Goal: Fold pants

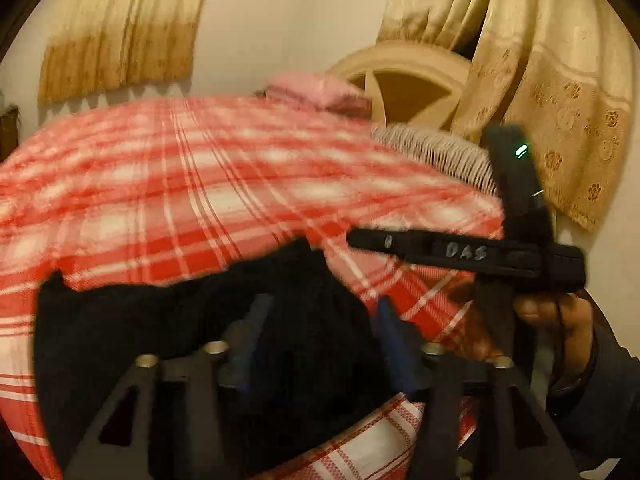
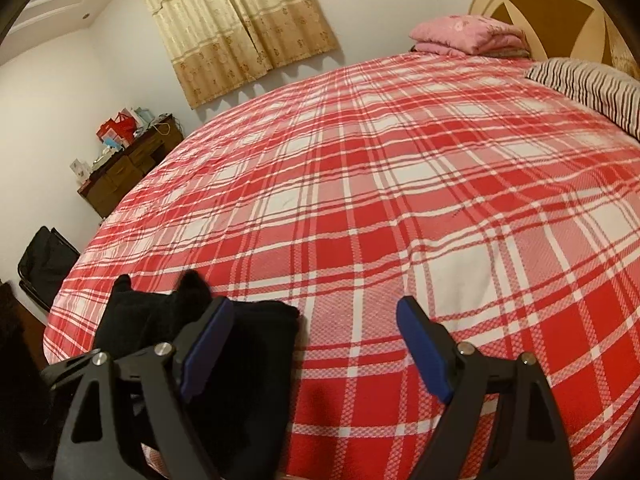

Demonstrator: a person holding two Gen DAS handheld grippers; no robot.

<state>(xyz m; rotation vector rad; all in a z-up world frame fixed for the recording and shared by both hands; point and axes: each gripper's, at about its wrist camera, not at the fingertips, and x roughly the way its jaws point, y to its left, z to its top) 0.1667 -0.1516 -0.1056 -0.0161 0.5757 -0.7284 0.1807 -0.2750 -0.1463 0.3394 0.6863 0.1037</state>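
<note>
Hovering my left hand-held gripper (image 1: pixel 316 320), jaws apart, right over the black pants (image 1: pixel 192 340); right hand-held gripper (image 2: pixel 316 320) gapes empty, pants to its left.

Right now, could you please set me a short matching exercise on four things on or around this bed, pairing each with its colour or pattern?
Things:
1. pants
2. bedsheet
3. folded blanket
4. pillow

Looks:
A. pink
B. dark and light stripes
C. black
D. red and white plaid

Pairs: 1-C, 2-D, 3-A, 4-B
</note>
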